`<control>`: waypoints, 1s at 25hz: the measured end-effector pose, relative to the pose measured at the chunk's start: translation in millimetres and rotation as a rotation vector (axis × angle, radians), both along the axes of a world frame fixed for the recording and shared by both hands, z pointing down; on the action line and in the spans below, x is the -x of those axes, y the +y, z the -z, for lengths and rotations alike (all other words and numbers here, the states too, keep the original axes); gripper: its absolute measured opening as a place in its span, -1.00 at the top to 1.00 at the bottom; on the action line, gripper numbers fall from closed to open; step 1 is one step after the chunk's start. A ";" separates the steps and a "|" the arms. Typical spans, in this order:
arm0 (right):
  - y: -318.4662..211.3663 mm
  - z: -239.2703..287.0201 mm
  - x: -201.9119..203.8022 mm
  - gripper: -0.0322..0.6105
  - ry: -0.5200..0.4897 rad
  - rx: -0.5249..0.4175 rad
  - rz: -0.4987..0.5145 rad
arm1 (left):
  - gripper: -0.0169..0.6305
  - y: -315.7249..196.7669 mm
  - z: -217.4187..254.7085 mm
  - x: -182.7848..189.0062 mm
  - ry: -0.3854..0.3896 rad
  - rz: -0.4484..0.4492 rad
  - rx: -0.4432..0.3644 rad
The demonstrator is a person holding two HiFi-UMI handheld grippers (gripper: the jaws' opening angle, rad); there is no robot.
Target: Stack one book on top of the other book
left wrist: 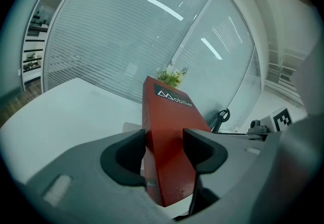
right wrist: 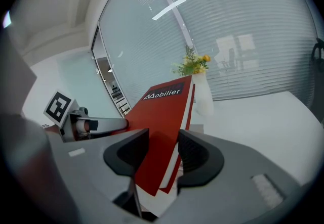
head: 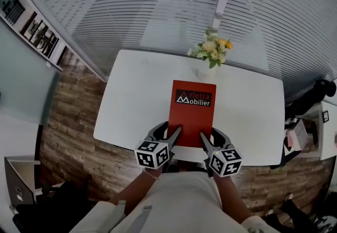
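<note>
A red book with a dark title band lies lengthwise over the white table, its near end at the front edge. My left gripper grips the book's near left corner and my right gripper its near right corner. In the left gripper view the red book runs tilted between the jaws of the left gripper, and both pads press on it. The right gripper clamps the red book the same way. A pale flat edge shows just under the book; I cannot tell what it is.
A vase of yellow and white flowers stands at the table's far edge, just beyond the book's far end. Behind it is a glass wall with blinds. Wooden floor lies left of the table, and clutter and furniture stand to the right.
</note>
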State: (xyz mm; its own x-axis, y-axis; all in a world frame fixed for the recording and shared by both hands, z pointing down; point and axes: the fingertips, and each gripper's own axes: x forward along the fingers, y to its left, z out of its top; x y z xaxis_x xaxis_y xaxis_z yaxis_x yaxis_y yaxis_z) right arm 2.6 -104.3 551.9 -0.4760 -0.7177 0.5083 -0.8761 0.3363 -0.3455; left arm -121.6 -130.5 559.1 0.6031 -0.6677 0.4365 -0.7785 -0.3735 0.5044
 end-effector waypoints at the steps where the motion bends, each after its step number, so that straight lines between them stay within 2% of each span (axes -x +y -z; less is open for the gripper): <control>1: -1.0 -6.0 -0.8 0.35 -0.003 0.011 -0.002 | 0.22 -1.0 -5.6 -0.8 -0.002 0.001 0.011; 7: -4.1 -40.1 -0.8 0.36 -0.024 0.079 -0.011 | 0.22 -5.0 -38.6 -1.4 -0.029 -0.015 0.058; 16: -4.2 -85.7 1.2 0.36 -0.016 0.157 -0.003 | 0.22 -1.2 -87.3 0.6 -0.025 -0.006 0.156; 25: -3.0 -119.0 1.8 0.35 -0.007 0.230 0.001 | 0.21 1.4 -122.4 0.1 -0.033 -0.012 0.217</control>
